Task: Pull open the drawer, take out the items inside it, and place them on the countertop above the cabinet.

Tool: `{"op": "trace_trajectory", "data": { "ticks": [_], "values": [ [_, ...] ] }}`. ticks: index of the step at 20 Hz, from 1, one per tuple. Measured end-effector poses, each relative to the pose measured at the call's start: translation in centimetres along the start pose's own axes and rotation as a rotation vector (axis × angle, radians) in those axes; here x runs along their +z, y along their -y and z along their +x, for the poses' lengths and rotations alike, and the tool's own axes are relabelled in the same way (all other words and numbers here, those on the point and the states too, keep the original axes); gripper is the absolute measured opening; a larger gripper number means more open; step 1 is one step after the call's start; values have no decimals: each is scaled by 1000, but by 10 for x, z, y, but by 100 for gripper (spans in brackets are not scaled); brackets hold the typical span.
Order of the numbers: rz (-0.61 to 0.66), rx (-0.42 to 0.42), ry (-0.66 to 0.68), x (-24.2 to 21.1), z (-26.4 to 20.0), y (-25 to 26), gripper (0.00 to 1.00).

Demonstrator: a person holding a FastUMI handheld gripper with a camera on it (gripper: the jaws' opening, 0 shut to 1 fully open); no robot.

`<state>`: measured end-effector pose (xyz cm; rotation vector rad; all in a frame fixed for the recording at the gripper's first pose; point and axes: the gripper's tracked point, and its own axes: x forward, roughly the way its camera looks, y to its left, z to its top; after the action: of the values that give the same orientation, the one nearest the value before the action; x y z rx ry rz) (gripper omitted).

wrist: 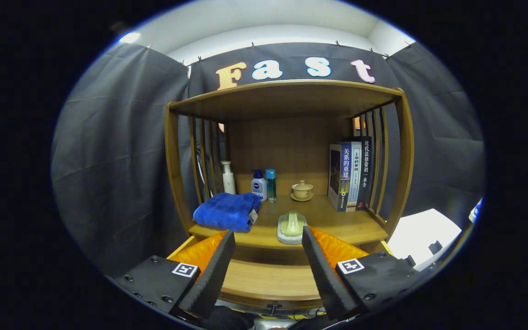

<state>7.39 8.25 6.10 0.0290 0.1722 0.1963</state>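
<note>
Tongs (267,238) nearest, fingers (216,270) spread wide apart, nothing held between them; only air and the cabinet front lay in the gap. Fingertips stood just short of the bench's (337,224) front edge.

Drawer (268,279) sat directly below the bench, its wooden front between and under the fingers, with a small knob (274,306) at its lower middle. Could not tell how far it stood out. Orange material (200,252) showed on both sides behind the fingers, just under the bench edge; what it was could not be told, and the drawer's contents were hidden.

On the bench, at its front edge just beyond the right fingertip: a pale green scrubbing brush (291,227) on a white base. Left of the brush, a folded blue towel (227,211) with a tag. Behind the towel, at the back wall: a white pump bottle (228,177), a blue-capped white bottle (258,183), a slim teal bottle (271,184) touching or just beside it. Behind the brush, a lidded cream teacup (302,189) on its saucer. Right of the cup, upright books (351,174) against the slatted side of the shelf frame (404,156).
</note>
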Motion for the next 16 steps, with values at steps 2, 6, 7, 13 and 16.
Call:
{"op": "trace_trajectory", "data": {
  "ticks": [2, 6, 7, 13, 16],
  "values": [
    [-2, -5, -4, -14, -7, -3, 95],
    [-26, -37, -13, -49, -12, -3, 95],
    [-26, -45, -12, -58, -12, -3, 95],
    [-4, -82, 1, -112, -15, 1, 95],
    [7, -109, 7, -137, -16, 14, 95]
  ]
}}
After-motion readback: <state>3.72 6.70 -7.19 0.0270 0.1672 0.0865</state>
